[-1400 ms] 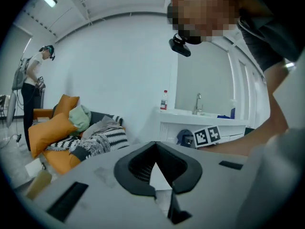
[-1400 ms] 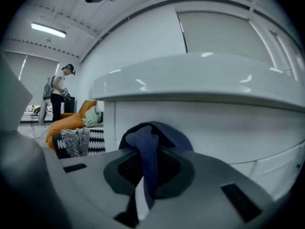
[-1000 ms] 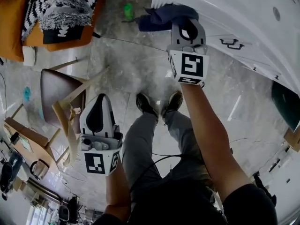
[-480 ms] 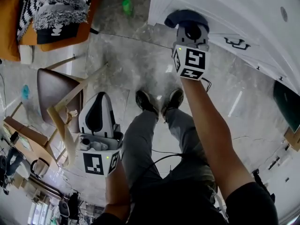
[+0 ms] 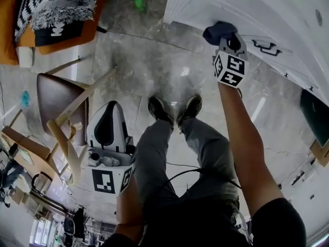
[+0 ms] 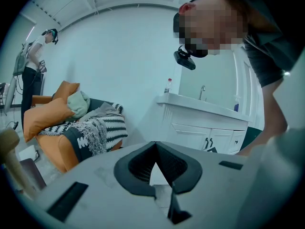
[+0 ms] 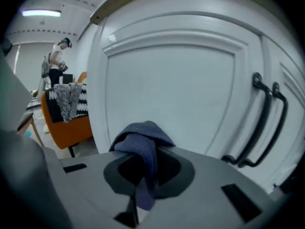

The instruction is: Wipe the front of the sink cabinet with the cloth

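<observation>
My right claw [image 5: 227,39] is clamped on the dark blue cloth [image 5: 217,32], bunched right at the white cabinet front [image 5: 280,14]; I cannot tell whether it touches. The cloth's long axis runs along the claw, wad toward the door. The right gripper view shows a strand [image 7: 145,175] trailing back between the jaws, flat panel [image 7: 171,85] open to the left, and two dark handles [image 7: 262,123] close on the right. The head view alone shows the cabinet's lower edge meeting bare floor [image 5: 144,71]. My left claw [image 5: 107,125] hangs low beside a chair [image 5: 61,104], jaws together on nothing. Its view shows the tap [image 6: 202,90].
</observation>
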{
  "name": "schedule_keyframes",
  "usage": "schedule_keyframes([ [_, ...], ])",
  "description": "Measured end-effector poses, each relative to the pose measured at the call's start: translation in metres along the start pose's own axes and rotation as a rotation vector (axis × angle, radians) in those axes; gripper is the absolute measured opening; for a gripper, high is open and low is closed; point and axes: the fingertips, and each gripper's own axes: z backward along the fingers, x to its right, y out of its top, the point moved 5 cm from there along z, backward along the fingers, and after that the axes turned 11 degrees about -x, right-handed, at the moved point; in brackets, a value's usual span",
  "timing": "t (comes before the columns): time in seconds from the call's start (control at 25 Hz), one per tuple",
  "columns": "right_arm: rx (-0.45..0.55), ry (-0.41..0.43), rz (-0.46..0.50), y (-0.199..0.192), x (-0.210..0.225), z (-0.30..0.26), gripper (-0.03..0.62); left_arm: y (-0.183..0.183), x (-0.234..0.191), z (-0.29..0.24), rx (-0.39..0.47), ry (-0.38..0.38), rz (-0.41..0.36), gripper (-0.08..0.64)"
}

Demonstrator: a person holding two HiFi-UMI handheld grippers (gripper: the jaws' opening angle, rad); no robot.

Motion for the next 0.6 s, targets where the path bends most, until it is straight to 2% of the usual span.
schedule_keyframes([
  [0.12,-0.045,-0.040,-0.028,-0.020,0.007,-0.014,0.025,-0.006,-0.004,-0.002,-0.001,0.006,0.005,0.003],
  [0.32,-0.043,0.107,0.053,-0.026,-0.083,-0.066,0.025,-0.020,-0.014,-0.007,-0.017,0.022,-0.012,0.003],
  [0.44,-0.050,0.127,0.081,-0.041,-0.114,-0.088,0.026,-0.029,-0.019,-0.015,-0.026,0.024,-0.028,0.003],
  [0.52,-0.067,0.121,0.142,-0.063,-0.105,-0.096,0.026,-0.035,-0.017,-0.022,-0.028,0.013,-0.034,0.003],
  [0.6,-0.092,0.084,0.161,-0.083,-0.071,-0.101,0.026,-0.038,-0.016,-0.028,-0.022,0.004,-0.039,0.003],
])
